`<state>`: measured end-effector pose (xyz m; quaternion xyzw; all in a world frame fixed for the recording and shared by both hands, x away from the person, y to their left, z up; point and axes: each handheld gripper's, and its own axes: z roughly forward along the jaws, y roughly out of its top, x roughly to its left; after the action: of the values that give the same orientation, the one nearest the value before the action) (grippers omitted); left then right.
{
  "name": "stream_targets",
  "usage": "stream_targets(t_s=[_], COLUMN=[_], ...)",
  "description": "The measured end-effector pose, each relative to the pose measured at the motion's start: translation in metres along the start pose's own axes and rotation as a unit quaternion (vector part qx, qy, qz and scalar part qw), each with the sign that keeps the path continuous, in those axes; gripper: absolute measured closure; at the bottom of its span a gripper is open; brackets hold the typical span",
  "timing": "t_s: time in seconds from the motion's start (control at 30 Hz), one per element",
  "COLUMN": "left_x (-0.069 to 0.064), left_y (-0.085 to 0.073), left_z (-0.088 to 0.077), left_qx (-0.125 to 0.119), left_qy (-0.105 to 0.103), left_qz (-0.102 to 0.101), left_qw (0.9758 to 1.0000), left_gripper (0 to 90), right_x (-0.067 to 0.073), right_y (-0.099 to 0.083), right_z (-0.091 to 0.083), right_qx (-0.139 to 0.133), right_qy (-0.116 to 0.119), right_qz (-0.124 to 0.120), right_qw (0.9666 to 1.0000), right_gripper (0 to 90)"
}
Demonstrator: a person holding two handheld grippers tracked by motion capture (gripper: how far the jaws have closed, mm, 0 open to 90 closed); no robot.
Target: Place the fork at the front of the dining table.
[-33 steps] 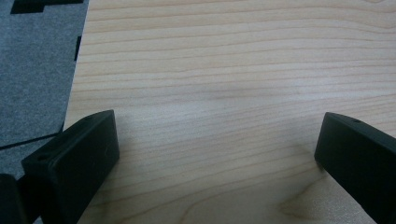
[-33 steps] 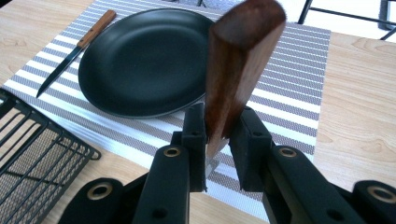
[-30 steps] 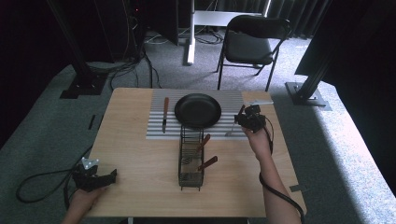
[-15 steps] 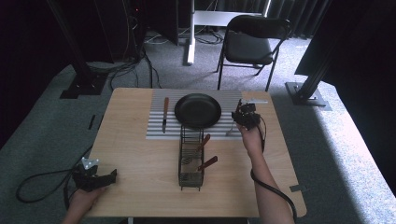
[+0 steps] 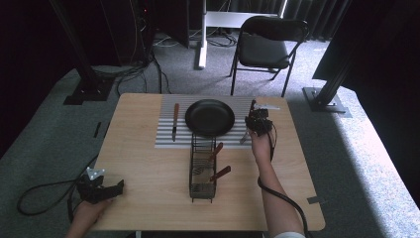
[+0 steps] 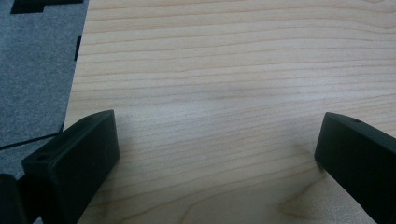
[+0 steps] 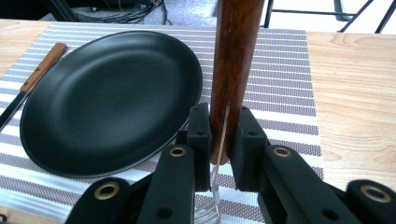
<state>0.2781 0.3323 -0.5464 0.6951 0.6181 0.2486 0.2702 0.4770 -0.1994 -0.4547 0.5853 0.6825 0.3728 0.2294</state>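
**Fork clamped upright in the right gripper beside the plate**

High view: the fork (image 5: 245, 137) hung from the right gripper (image 5: 258, 123), tines toward the striped mat (image 5: 166, 141). The plate (image 5: 210, 117) lay just left of that gripper, and the knife (image 5: 175, 120) lay beyond the plate on the mat's far-left part. The wire caddy (image 5: 202, 171) stood nearer the person than the gripper, to its left, with two wooden handles sticking out of it. The left gripper (image 5: 101, 189) rested at the table's (image 5: 148, 198) near-left corner, well apart from everything else, its cable trailing off the edge onto the carpet.

Left gripper view: the left gripper (image 6: 215, 149) had its jaws spread wide, one at each side, with bare table (image 6: 224, 70) between them and nothing held.

Right gripper view: the right gripper (image 7: 223, 135) was closed narrow on the fork (image 7: 233, 60), pads pressing either side of the brown wooden handle where the metal shank ran down to the tines below. The handle rose straight up from the jaws. The plate (image 7: 107, 98) sat just to the jaws' left on the mat (image 7: 289, 84), and the knife (image 7: 35, 79) lay past the plate's left rim.
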Motion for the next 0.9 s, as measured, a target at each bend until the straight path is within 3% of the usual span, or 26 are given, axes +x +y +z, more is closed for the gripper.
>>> stream_targets(t_s=[0.17, 0.47, 0.6, 0.63, 0.67, 0.73, 0.8, 0.9], left_x=[0.0, 0.0, 0.0, 0.0, 0.0, 0.0, 0.0, 0.0], left_y=[0.0, 0.0, 0.0, 0.0, 0.0, 0.0, 0.0, 0.0], left_z=[0.0, 0.0, 0.0, 0.0, 0.0, 0.0, 0.0, 0.0], left_qx=[0.0, 0.0, 0.0, 0.0, 0.0, 0.001, 0.0, -0.001], left_qy=[0.0, 0.0, 0.0, 0.0, 0.0, 0.0, 0.0, 0.0], left_qz=[0.0, 0.0, 0.0, 0.0, 0.0, 0.001, -0.001, -0.001], left_qw=[1.0, 1.0, 1.0, 1.0, 1.0, 1.0, 1.0, 1.0], left_gripper=[0.0, 0.0, 0.0, 0.0, 0.0, 0.0, 0.0, 0.0], right_x=[0.003, 0.006, 0.007, 0.007, 0.003, 0.001, -0.006, -0.009], right_y=[0.0, 0.027, 0.039, 0.039, 0.041, 0.04, 0.039, 0.035], right_z=[0.004, 0.039, 0.068, 0.068, 0.08, 0.086, 0.103, 0.115], right_qx=[-0.001, 0.064, 0.106, 0.106, 0.121, 0.127, 0.154, 0.163], right_qy=[-0.004, -0.036, -0.046, -0.046, -0.047, -0.051, -0.051, -0.055], right_qz=[0.001, 0.018, 0.028, 0.028, 0.044, 0.049, 0.067, 0.077], right_qw=[1.0, 0.9971, 0.9929, 0.9929, 0.9905, 0.9894, 0.9845, 0.982], right_gripper=[80.2, 80.3, 80.3, 80.3, 80.3, 80.3, 80.3, 80.4])
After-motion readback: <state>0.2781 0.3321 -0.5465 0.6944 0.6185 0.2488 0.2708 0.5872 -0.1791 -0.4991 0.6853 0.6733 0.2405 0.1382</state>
